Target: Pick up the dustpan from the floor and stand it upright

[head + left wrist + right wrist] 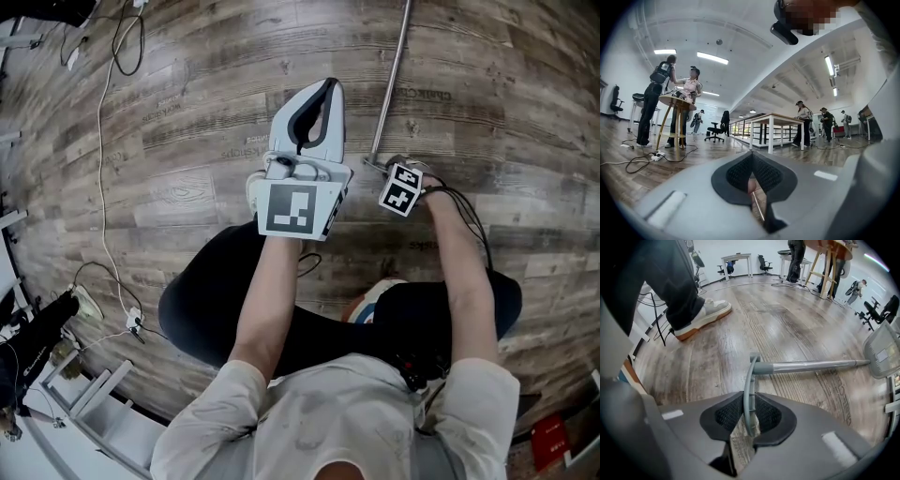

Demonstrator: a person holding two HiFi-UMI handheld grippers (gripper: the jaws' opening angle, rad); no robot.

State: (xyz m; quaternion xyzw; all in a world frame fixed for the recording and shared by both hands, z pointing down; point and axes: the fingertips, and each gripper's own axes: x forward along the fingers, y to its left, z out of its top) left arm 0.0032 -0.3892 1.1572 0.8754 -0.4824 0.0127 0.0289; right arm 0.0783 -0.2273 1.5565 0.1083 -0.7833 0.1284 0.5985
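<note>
The dustpan lies flat on the wooden floor, its long metal pole (394, 75) running away from me in the head view. In the right gripper view the pole (811, 365) leads right to the grey pan (882, 352) at the frame's edge. A grey loop grip (748, 390) at the pole's near end stands between the pads of my right gripper (749, 416), which points steeply down and is shut on it. In the head view the right gripper (380, 166) sits at the pole's near end. My left gripper (319, 94) hovers level above the floor, left of the pole, shut and holding nothing (751, 176).
A white cable (103, 169) runs down the floor at left to a power strip (131, 323). My shoe (701, 315) stands close to the handle. In the left gripper view, people stand by a wooden stand (675, 103) and white tables (771, 119) far off.
</note>
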